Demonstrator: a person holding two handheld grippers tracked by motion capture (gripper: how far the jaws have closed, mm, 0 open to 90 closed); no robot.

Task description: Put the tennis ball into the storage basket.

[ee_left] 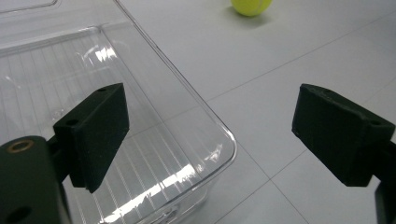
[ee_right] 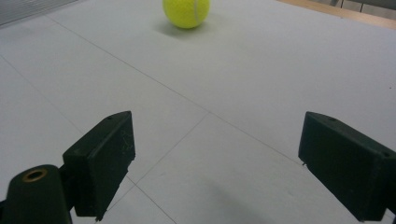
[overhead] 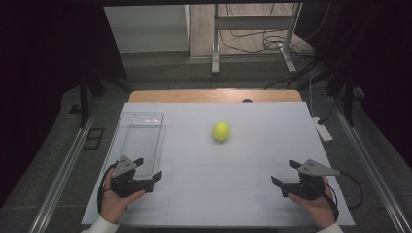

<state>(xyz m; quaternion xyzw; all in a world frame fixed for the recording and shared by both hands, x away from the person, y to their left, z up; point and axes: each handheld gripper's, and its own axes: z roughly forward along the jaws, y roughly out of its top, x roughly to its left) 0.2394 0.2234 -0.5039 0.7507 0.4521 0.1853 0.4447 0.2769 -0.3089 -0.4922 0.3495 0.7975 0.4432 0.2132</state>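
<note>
Fingers (ee_left: 93,135) of both grippers spread apart, white table (overhead: 252,170), tennis ball (overhead: 221,131), clear tray (overhead: 141,131), dark room

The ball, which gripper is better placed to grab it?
Probably the right gripper. Its open jaws face the ball across bare table. The left gripper, also open, sits at the clear bin's near corner, one jaw over it, the ball off to its side.

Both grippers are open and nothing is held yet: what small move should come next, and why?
Probably ease the right gripper forward toward the yellow-green tennis ball. Its jaws stand wide apart with the ball straight ahead on the bare white table sheet, while the left gripper sits by the near end of the clear plastic bin.
</note>
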